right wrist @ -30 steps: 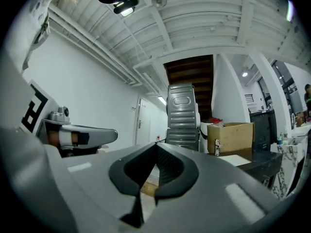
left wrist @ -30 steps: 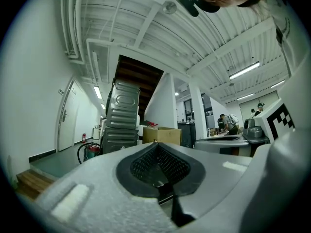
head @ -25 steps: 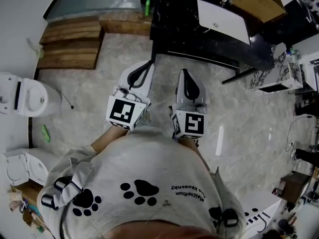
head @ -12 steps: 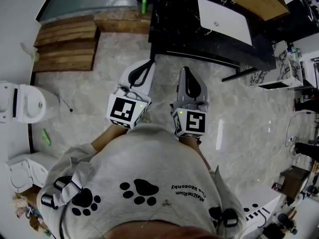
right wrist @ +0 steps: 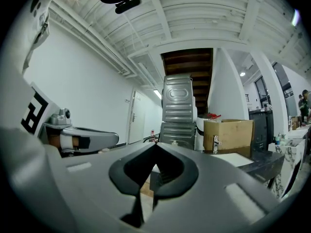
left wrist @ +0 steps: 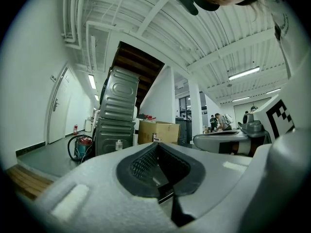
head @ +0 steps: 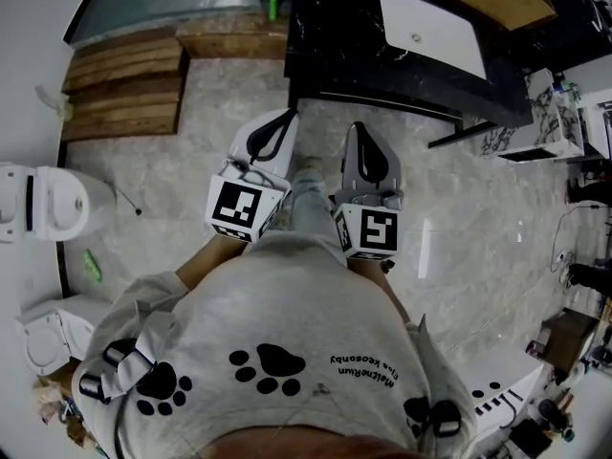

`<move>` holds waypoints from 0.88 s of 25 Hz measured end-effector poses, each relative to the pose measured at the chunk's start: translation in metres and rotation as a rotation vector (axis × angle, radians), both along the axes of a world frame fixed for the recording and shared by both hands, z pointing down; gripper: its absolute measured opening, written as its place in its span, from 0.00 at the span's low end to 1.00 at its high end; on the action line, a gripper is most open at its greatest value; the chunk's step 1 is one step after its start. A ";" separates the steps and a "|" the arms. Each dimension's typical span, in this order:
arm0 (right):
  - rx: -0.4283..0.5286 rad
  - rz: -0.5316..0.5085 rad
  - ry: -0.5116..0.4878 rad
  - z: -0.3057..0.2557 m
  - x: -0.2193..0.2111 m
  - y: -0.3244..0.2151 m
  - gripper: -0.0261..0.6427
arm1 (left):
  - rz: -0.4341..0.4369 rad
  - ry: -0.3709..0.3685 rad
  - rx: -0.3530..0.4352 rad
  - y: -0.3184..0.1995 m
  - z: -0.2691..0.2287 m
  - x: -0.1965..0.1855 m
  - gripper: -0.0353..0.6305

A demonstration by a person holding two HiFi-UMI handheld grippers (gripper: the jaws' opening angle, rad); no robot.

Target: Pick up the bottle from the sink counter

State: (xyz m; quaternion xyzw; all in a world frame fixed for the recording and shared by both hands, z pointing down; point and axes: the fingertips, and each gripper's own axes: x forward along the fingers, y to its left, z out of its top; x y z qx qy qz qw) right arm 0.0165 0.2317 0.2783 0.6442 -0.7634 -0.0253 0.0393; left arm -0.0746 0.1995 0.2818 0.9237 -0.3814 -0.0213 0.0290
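Observation:
A small green bottle (head: 273, 1) stands far ahead by the left end of the dark sink counter (head: 344, 55), which carries a white basin (head: 427, 29). Both grippers are held side by side in front of the person's body, well short of the counter. My left gripper (head: 284, 120) is shut with nothing in it, and its pads meet in the left gripper view (left wrist: 156, 143). My right gripper (head: 357, 130) is shut and empty too, its jaws closed in the right gripper view (right wrist: 155, 144). Both point level across the room.
A toilet (head: 48, 199) stands at the left, with wooden steps (head: 124, 79) beyond it. A marble-patterned stand (head: 535, 127) is at the right. A cardboard box (right wrist: 228, 130), a stacked metal appliance (left wrist: 116, 115) and a vacuum cleaner (left wrist: 80, 147) lie ahead.
The person has stepped forward: a leg now shows between the grippers, and the floor and toilet have slid back. Both grippers stay shut and level.

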 end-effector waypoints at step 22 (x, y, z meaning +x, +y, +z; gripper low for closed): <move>0.001 -0.097 0.012 0.005 0.029 -0.130 0.04 | -0.075 0.001 -0.025 -0.119 0.008 0.032 0.05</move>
